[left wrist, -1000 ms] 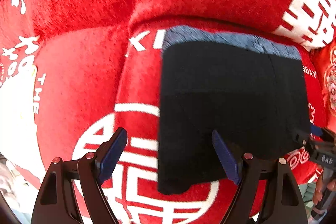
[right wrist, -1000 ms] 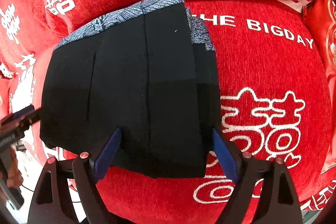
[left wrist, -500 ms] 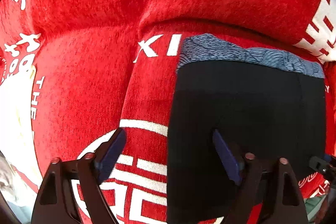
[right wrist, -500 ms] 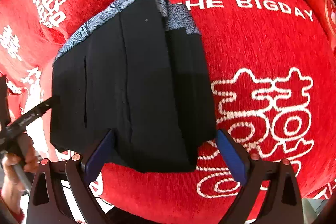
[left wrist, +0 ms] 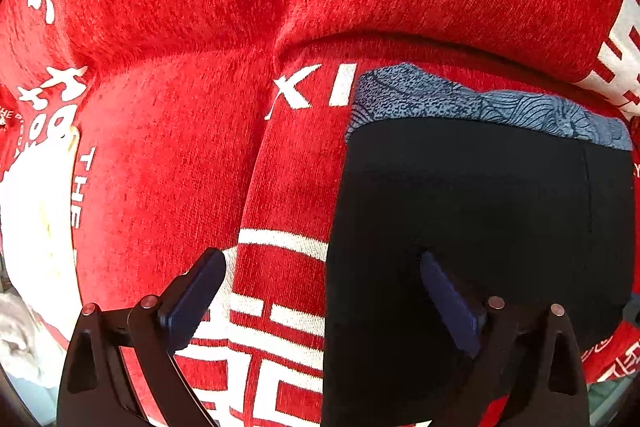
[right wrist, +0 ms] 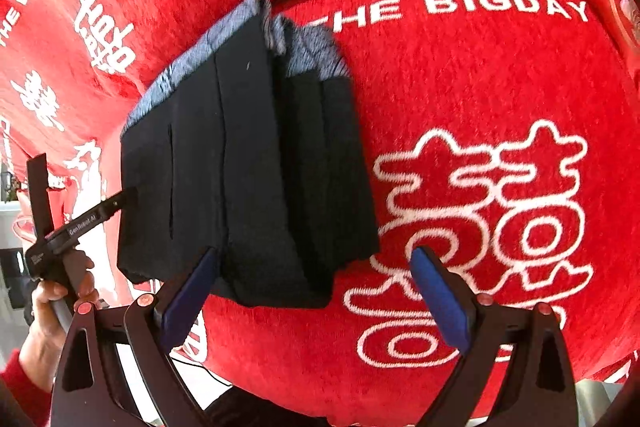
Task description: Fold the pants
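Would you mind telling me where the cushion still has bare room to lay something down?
Two patches are bare: the red plush cushion right of the folded black pants, below the white lettering, and the stretch left of them, toward the seam. The pants fill the middle.

Left gripper: black angular frame w/ triangular cutouts, dark-blue pads, round reddish-silver screws sitting atop each finger arm. Right gripper: same build, black frame, brighter blue pads, screws showing pinkish. In right wrist view at 9 o'clock, the left gripper is showing as a black bar w/ white "GenRobot.AI" lettering; left hand is showing bare skin, red sleeve cuff at 8 o'clock.
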